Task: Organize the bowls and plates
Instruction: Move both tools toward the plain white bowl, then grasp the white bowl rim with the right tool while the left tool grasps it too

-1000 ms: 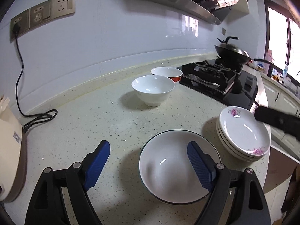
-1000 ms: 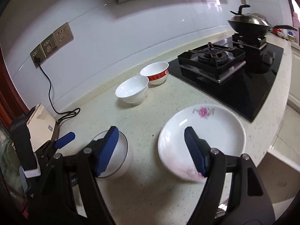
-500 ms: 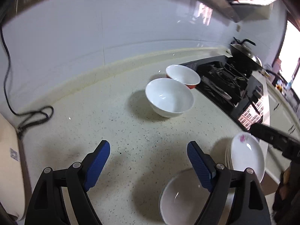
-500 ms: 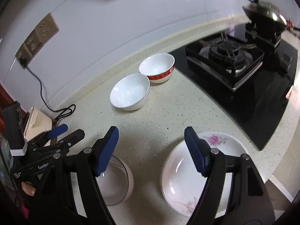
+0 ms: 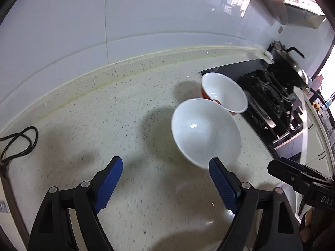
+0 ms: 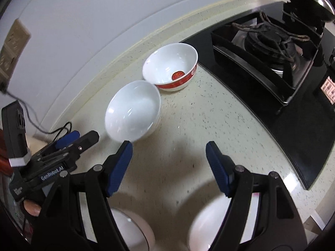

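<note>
A plain white bowl stands on the speckled counter, touching a white bowl with a red band behind it. My left gripper hangs open above the counter, its right pad just in front of the white bowl's near rim. My right gripper is open too, nothing between its jaws, the white bowl just beyond its left pad. Under the right gripper lie the dark-rimmed bowl and the stack of flowered plates, both partly hidden. The left gripper shows at the left in the right wrist view.
A black gas hob with a wok fills the right side. A black power cable lies at the left by the white tiled wall. Wall sockets sit upper left. The counter edge runs along the bottom right.
Both grippers have travelled forward across the counter toward the two bowls and tipped further down. The dark-rimmed bowl and the plates have slid to the bottom edge of the views.
</note>
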`<state>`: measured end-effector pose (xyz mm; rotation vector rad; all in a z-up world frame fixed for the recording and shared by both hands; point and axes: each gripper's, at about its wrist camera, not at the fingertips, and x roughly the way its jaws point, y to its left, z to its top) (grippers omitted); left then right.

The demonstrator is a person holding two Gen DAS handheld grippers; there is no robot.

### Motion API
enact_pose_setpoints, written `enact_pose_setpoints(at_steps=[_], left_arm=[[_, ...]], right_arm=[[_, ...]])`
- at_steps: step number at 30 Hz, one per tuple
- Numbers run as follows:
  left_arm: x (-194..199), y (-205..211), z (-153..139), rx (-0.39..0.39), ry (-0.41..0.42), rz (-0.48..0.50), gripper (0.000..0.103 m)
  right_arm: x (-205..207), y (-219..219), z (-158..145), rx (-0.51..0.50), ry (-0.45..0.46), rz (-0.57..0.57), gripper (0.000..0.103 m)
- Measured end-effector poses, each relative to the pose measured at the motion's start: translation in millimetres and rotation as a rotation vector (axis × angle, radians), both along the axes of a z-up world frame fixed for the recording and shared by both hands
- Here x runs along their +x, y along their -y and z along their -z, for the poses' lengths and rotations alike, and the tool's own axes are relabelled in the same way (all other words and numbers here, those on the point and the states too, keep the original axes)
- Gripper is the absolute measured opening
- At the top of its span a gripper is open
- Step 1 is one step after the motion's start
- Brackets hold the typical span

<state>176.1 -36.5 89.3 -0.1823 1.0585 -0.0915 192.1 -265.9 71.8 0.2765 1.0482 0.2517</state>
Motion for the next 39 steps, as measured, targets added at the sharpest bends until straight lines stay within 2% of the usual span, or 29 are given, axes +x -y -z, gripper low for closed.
enact_pose_setpoints(at_steps=[6,9,10,12,15,22,25,29,32,39], left_arm=[[22,2,14,0.017,-0.025,-0.032,0.085],[34,3,21,0.018,-0.046,-0.044,0.078],[37,3,24,0.019,-0.053,-0.046,0.077],[43,4,29,0.011,-0.066,-0.058,0.067],[50,4,35,-0.011,-0.079,-0.068,0.065],[58,4,48,0.002,-0.086,-0.081,0.059],[62,8,54,0.017,-0.088,-0.079,0.058],[63,12,57,0.004,-0.079,-0.066,0.049],[64,19,56,0.026,-0.064,-0.047,0.043],[63,28,53,0.061,-0.032,-0.027,0.035]], right_arm=[[25,-8,8,0.001,-0.032,0.016,0.075],[33,-10,9,0.026,-0.042,0.022,0.073],[37,-11,10,0.03,-0.048,0.022,0.07],[43,-16,13,0.028,-0.063,0.02,0.064],[52,-22,18,0.034,-0.083,0.016,0.058],[62,-30,37,0.032,-0.108,-0.005,0.044],[65,-33,44,0.031,-0.119,-0.026,0.041],[70,-35,51,0.044,-0.127,-0.033,0.039],[71,-37,53,0.032,-0.116,-0.037,0.038],[76,-42,60,0.026,-0.111,-0.024,0.038]])
